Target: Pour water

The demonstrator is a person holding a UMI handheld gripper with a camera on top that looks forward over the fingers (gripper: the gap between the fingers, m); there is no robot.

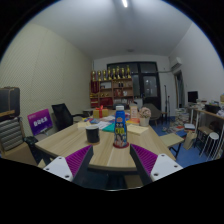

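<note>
Gripper [109, 164] is spread wide, holding nothing. Bottle [120, 128] with blue label stands upright on the wooden table [70, 140], just ahead of the fingers, between them. Dark cup [92, 134] sits near its left.

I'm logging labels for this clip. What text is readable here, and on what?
None reads clearly.
Bottle between the gripper fingers: colourful label, print too small.
Purple sign beside the table: white marks, blurred.
Shelf items: too small.
</note>
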